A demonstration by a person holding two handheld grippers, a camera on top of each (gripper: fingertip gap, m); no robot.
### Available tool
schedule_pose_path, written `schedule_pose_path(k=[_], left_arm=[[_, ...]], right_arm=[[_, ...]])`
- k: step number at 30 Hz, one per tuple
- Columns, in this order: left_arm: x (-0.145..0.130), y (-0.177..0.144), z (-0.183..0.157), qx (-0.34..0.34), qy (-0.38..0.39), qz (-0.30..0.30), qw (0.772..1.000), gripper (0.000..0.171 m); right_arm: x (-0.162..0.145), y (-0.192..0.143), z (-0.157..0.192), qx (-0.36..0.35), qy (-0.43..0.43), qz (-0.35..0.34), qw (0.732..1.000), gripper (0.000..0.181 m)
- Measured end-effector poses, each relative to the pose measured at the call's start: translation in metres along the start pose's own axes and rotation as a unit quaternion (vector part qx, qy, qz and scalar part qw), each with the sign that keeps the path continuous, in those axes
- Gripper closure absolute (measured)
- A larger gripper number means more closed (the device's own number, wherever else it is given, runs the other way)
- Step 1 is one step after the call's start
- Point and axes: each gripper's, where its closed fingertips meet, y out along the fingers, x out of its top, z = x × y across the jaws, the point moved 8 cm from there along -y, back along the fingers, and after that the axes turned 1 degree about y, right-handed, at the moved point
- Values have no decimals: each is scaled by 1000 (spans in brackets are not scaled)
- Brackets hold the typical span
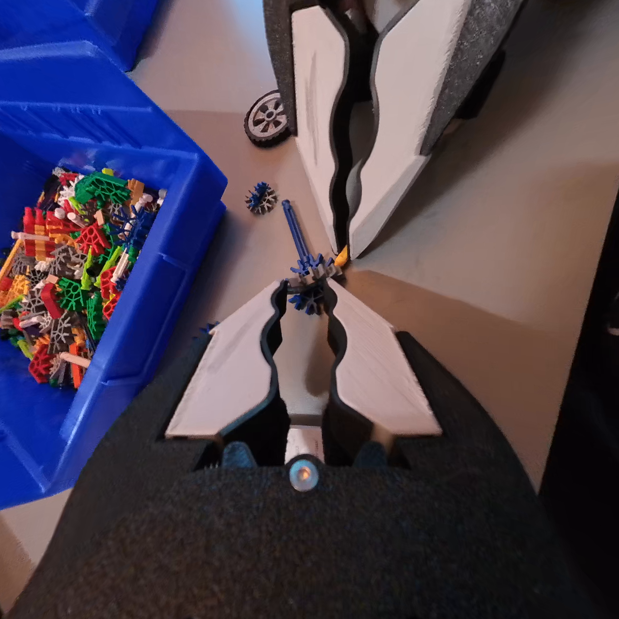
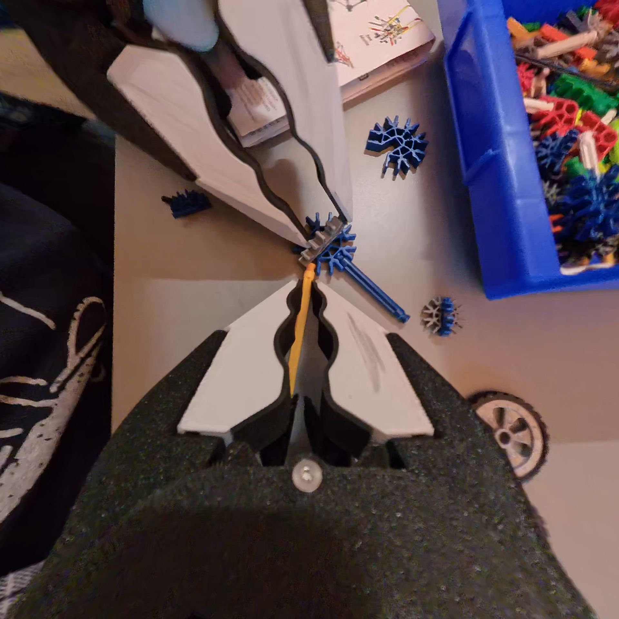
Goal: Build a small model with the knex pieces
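Observation:
My left gripper (image 1: 305, 284) is shut on a small assembly of blue and grey snowflake connectors (image 1: 310, 279), with a blue rod (image 1: 296, 231) sticking out of it, low over the beige table. My right gripper (image 2: 306, 284) is shut on a thin yellow rod (image 2: 299, 330) that lies along its fingers. The rod's tip (image 1: 341, 258) meets the grey connector (image 2: 321, 243) of the assembly. The two grippers face each other tip to tip: the right gripper (image 1: 342, 253) shows in the left wrist view, the left gripper (image 2: 323, 231) in the right wrist view.
A blue bin (image 1: 140, 301) full of several coloured building pieces stands beside the grippers, and also shows in the right wrist view (image 2: 495, 167). On the table lie a blue-and-grey connector (image 2: 440, 316), a blue connector (image 2: 398, 144), a dark blue piece (image 2: 187, 202), a grey wheel (image 2: 512, 435) and a booklet (image 2: 378, 43). My left and right fingertips are right by each other. My right tips are roughly 12 cm from the grey wheel (image 2: 512, 435). The left camera catches it too, in the left wrist view (image 1: 265, 121).

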Motion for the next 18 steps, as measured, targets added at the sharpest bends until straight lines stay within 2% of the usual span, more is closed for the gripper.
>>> schedule_pose_path(k=[12, 18], left_arm=[[-2, 1, 3, -18, -16, -16, 1000, 155], [-4, 1, 3, -9, -24, -18, 1000, 155]], right_arm=[[4, 2, -1, -14, -56, 18, 998, 179], [5, 3, -1, -15, -34, 14, 999, 180]])
